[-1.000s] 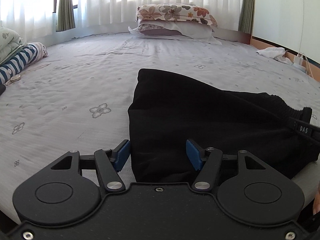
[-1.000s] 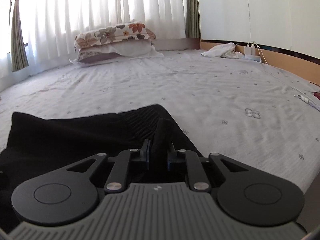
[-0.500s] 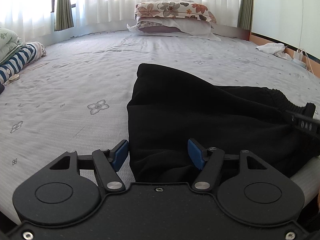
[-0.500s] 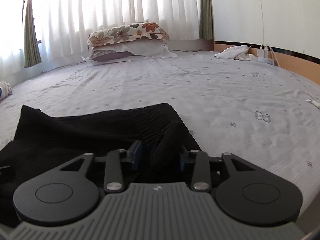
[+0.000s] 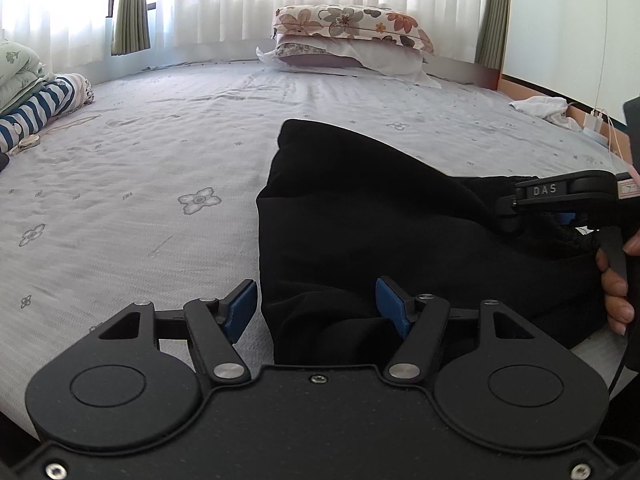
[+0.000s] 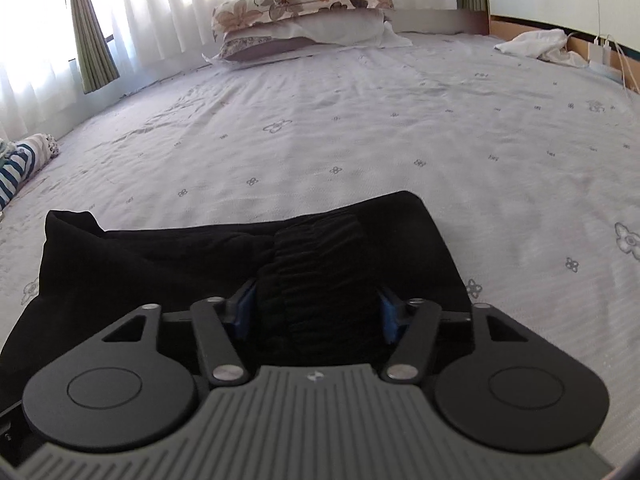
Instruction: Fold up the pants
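Fold laid, release step: black pants [image 5: 380,216] lie folded on the bed [image 5: 160,160], lower right of frame; left gripper [image 5: 316,304] jaws half open astride the hem, right gripper [image 6: 316,312] jaws just closing slightly around (not pinching) the waistband; next, withdraw or regrasp.

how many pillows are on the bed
2, stacked at the bed's far end by the curtains: a floral pillow on top, a white pillow beneath it.

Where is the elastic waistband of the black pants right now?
In the right wrist view, the waistband lies bunched on the folded black pants, low and central, reaching back between the pads of the right gripper.
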A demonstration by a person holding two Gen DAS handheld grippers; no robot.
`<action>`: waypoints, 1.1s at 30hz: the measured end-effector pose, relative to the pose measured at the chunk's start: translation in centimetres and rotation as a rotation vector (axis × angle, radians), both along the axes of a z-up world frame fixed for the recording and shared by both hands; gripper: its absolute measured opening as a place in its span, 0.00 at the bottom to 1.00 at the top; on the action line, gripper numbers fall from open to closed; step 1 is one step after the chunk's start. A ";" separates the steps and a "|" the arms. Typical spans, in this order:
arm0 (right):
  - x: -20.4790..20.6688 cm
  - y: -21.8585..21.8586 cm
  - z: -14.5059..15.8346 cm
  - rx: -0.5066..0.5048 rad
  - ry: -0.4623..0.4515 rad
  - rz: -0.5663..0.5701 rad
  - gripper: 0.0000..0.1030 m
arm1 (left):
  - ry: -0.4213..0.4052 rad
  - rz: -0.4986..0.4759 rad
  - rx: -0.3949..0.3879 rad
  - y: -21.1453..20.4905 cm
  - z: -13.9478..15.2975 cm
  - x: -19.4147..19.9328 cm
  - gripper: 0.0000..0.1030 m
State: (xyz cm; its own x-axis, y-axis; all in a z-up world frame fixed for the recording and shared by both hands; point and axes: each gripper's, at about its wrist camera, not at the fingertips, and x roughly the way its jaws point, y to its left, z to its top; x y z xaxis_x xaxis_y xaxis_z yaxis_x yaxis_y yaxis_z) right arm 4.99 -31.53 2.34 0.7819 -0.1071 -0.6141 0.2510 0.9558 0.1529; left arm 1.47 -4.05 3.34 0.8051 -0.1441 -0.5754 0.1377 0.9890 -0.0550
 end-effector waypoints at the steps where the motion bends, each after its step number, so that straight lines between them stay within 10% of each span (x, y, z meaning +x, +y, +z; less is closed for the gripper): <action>1: -0.6 -0.1 0.4 -0.004 -0.031 -0.027 0.42 | -0.003 -0.004 0.003 0.0 0.2 0.0 0.62; 8: -2.0 -1.3 1.0 -0.087 -0.139 -0.188 0.36 | -0.015 -0.093 0.027 -1.4 0.1 -0.8 0.62; 17: -2.8 -1.9 0.2 -0.068 -0.109 -0.199 0.71 | -0.001 -0.094 0.019 -0.5 -0.2 -3.1 0.65; 27: -9.2 1.0 2.0 -0.213 -0.228 -0.202 0.79 | -0.038 -0.095 0.104 0.9 1.7 -7.1 0.72; 33: -10.1 2.5 0.0 -0.326 -0.128 -0.167 0.79 | 0.060 -0.009 0.073 2.4 0.1 -6.3 0.73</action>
